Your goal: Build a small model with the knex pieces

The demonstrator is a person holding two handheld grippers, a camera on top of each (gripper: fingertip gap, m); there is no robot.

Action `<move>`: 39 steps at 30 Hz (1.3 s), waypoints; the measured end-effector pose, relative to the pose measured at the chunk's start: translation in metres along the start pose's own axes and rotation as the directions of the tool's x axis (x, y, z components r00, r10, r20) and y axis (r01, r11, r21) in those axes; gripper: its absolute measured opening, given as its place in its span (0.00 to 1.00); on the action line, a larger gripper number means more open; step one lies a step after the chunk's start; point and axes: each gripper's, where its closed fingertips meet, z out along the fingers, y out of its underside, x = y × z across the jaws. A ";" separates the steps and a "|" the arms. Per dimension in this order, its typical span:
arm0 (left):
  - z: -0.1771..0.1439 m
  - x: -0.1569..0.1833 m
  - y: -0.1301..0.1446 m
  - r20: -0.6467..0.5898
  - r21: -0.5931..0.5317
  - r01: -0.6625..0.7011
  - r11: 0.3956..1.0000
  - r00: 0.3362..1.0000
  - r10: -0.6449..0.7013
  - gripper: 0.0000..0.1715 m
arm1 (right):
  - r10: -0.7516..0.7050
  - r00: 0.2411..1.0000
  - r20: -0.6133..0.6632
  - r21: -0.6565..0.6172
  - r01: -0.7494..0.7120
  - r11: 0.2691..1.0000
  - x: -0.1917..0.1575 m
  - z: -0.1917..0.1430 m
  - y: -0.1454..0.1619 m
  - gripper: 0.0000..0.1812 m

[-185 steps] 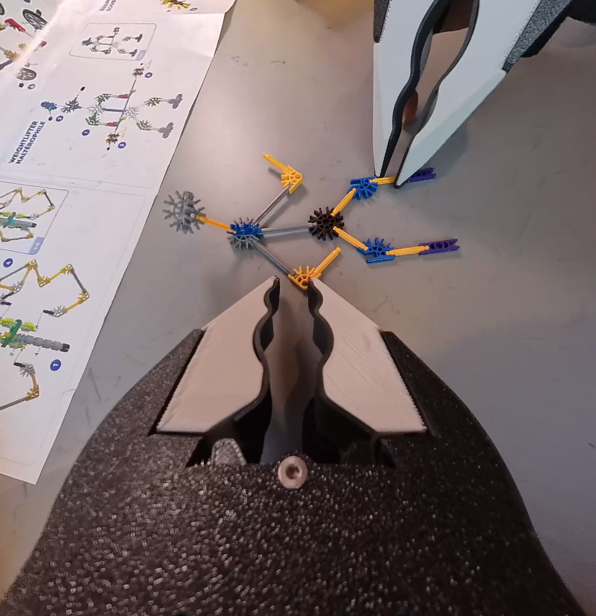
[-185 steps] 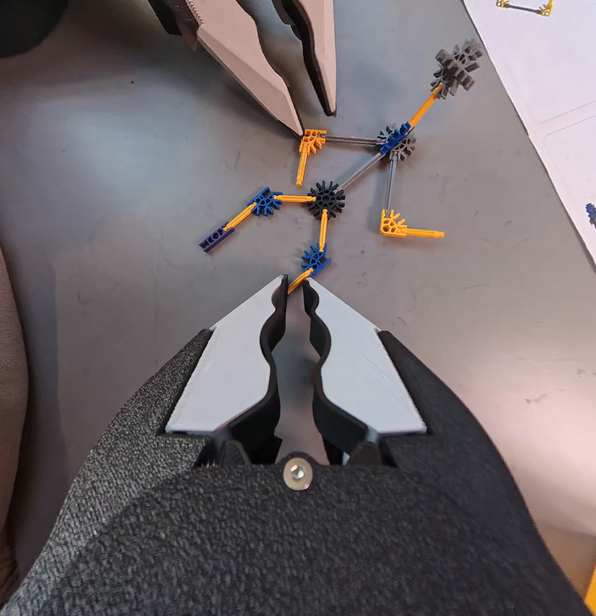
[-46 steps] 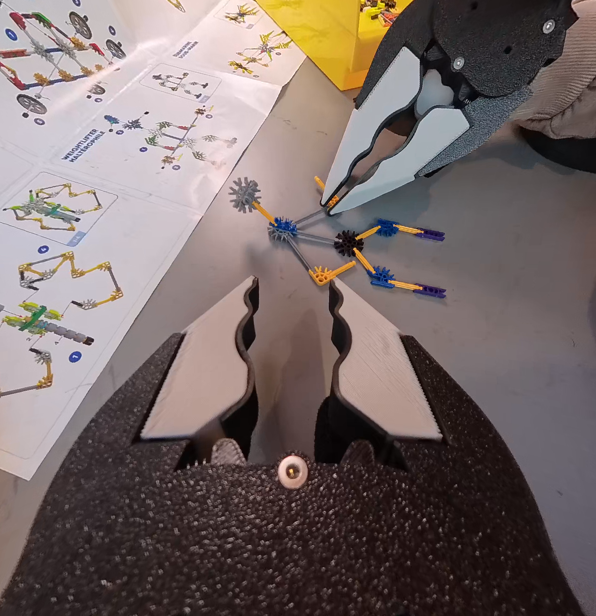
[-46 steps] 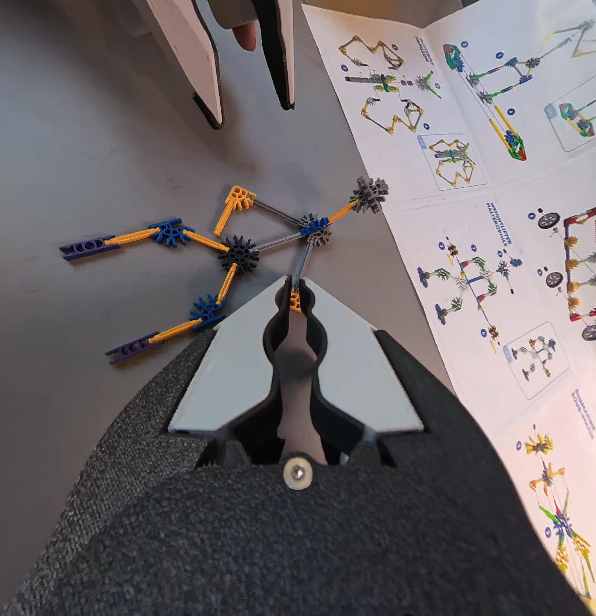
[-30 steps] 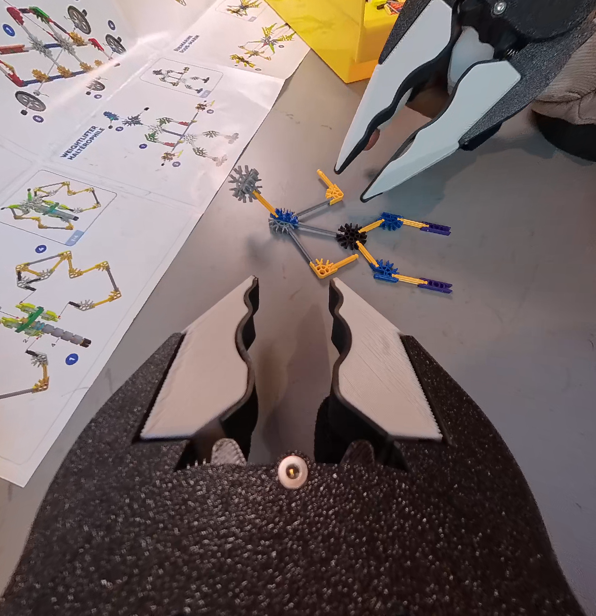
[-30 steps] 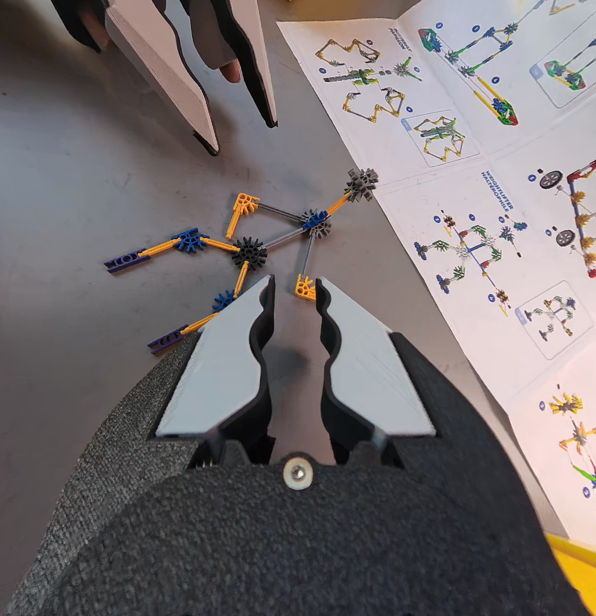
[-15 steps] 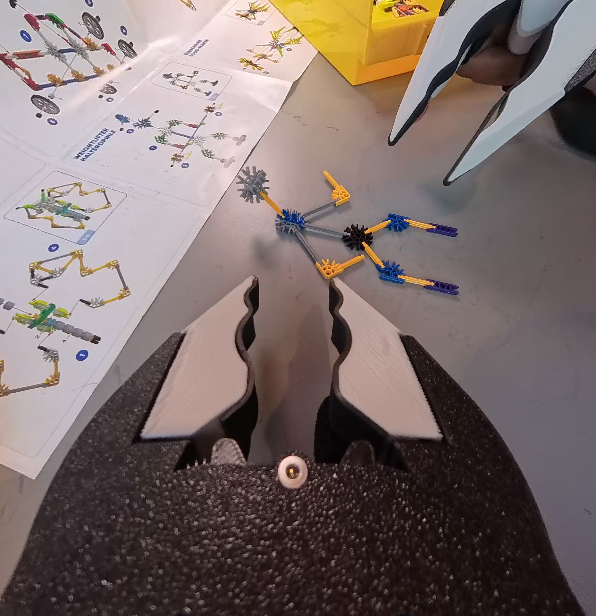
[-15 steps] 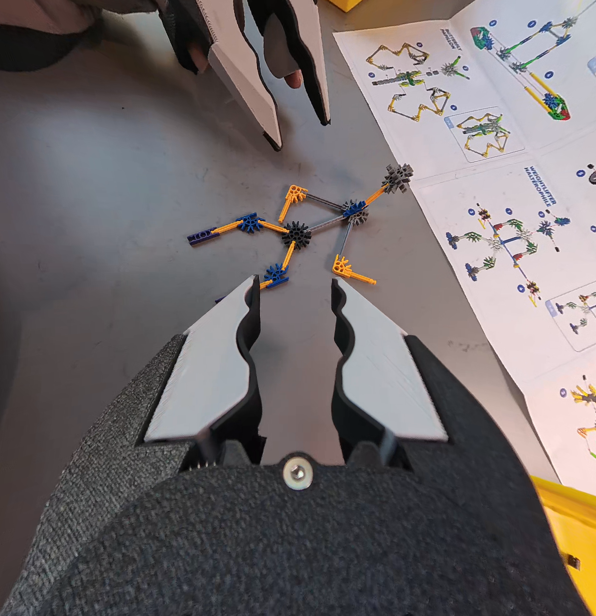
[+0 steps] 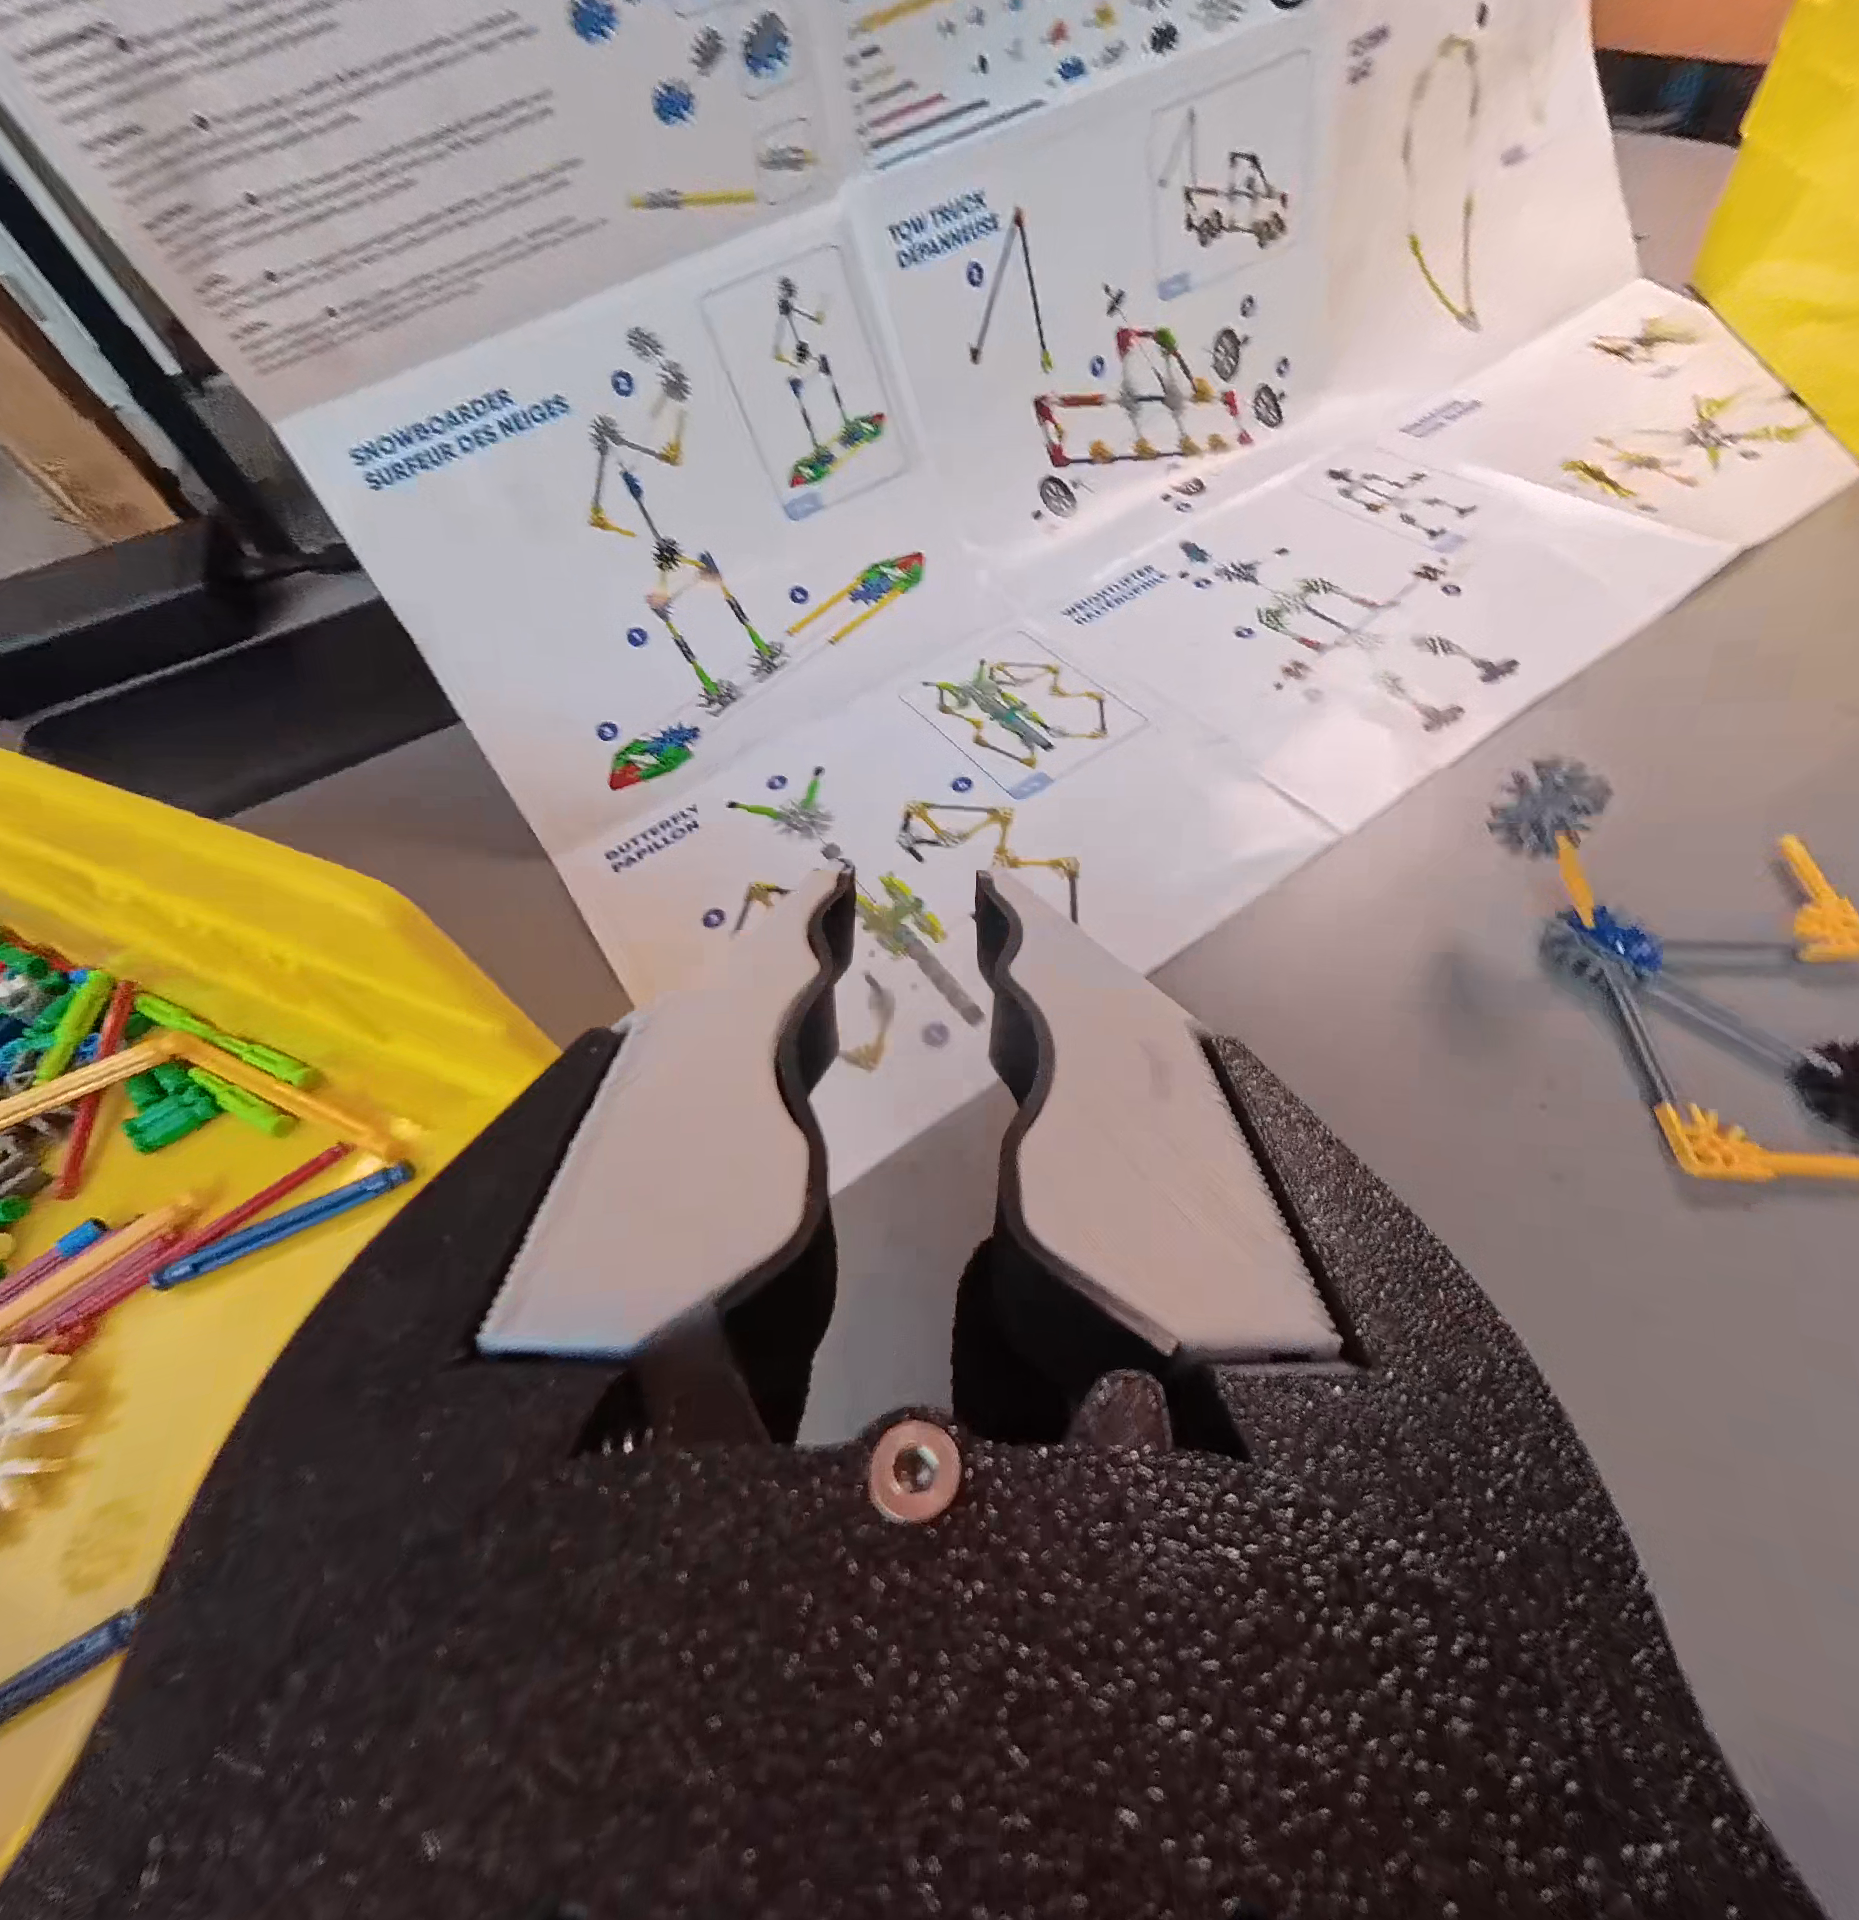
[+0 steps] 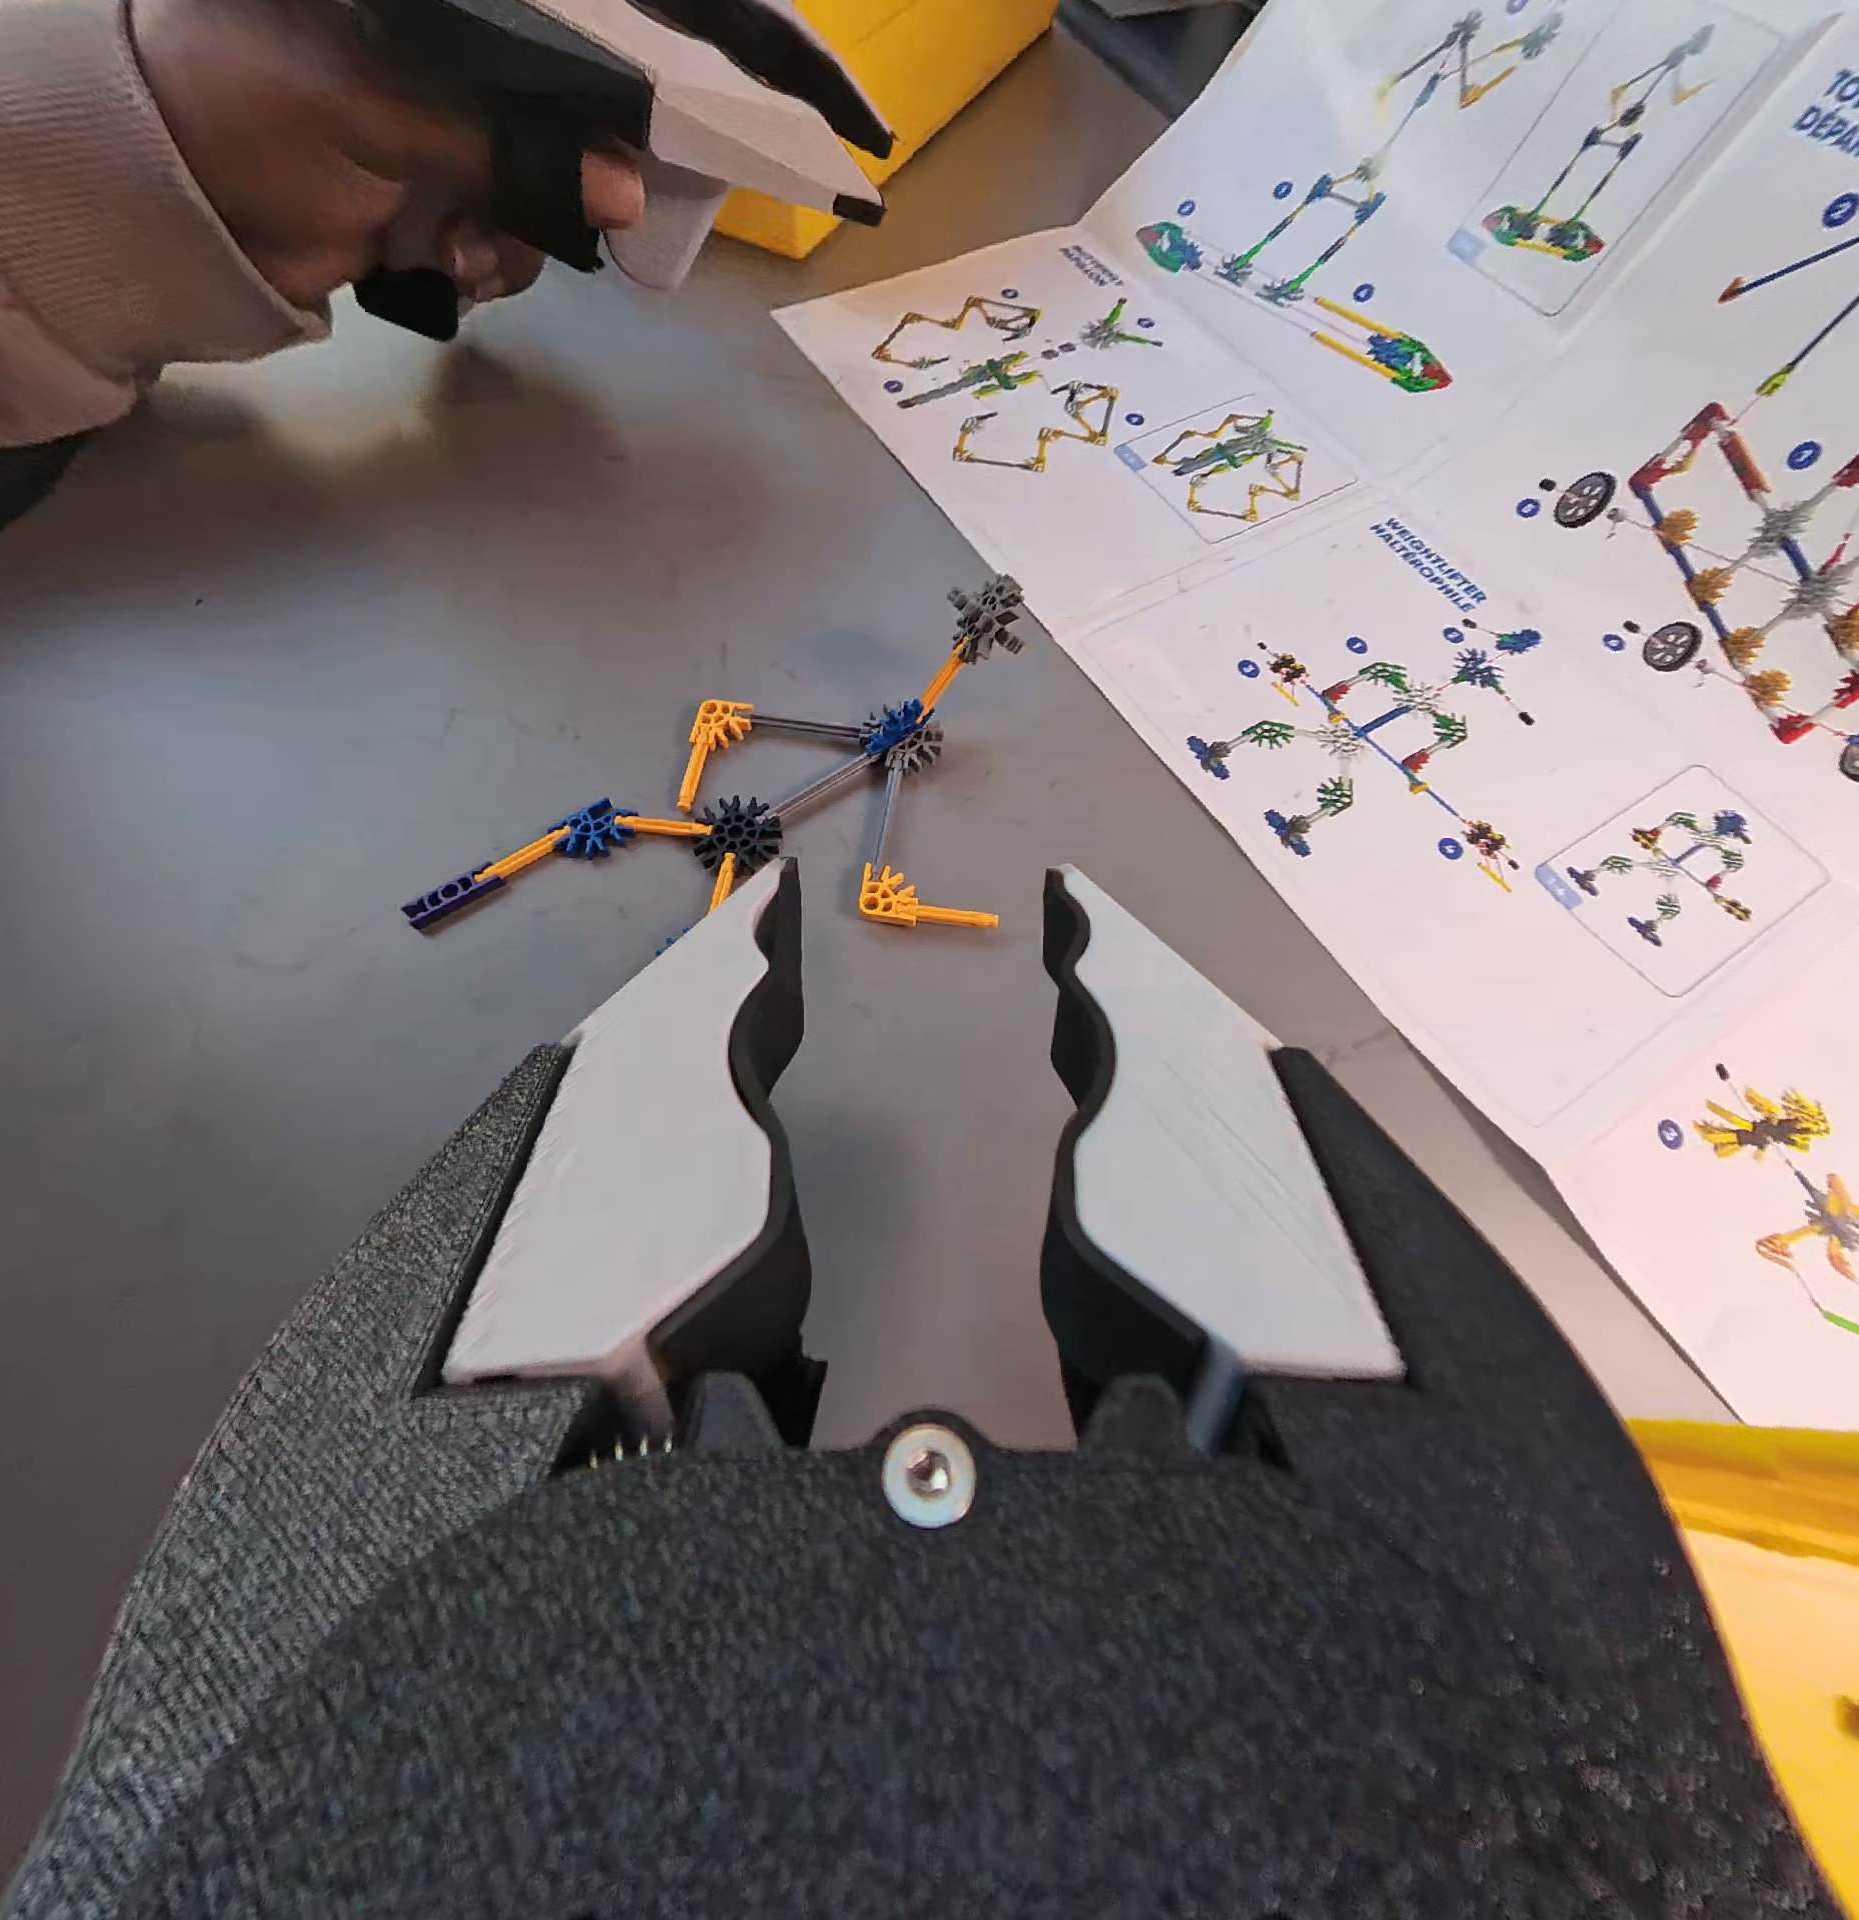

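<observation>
Rod-and-connector figure (image 10: 800,769) is seen lying assembled on the grey table (image 10: 281,675) beside the instruction sheet (image 10: 1424,520), ungripped, with the right gripper (image 10: 920,883) held wide apart just before it and the left gripper (image 9: 914,894) parted, empty, over the sheet near a yellow parts bin (image 9: 229,935).

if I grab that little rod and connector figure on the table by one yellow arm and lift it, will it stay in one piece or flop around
The figure would probably sag, since thin rods join it through small hubs. It looks light: slim plastic, mostly open space. A snap joint might pop apart. It lies flat, so it should slide rather than roll.
</observation>
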 end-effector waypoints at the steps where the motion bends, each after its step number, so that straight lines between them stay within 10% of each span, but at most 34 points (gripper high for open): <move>1: 0.004 -0.006 -0.007 0.025 0.020 0.016 1.000 1.000 -0.016 0.13 | 0.010 1.000 -0.010 0.017 -0.010 1.000 0.002 0.000 -0.002 0.25; 18: 0.113 -0.059 -0.060 0.260 -0.005 0.041 0.999 0.965 -0.039 0.04 | 0.076 0.997 -0.027 0.083 -0.074 0.994 0.003 0.005 -0.006 0.17; 27: 0.125 -0.088 -0.017 0.348 -0.210 -0.089 0.974 0.924 0.159 0.03 | 0.067 0.998 -0.005 0.072 -0.066 0.995 0.000 0.007 -0.003 0.16; 39: 0.130 -0.080 -0.010 0.242 -0.195 0.037 0.980 0.970 0.011 0.03 | 0.108 0.994 0.007 0.086 -0.108 0.990 0.005 0.005 -0.004 0.16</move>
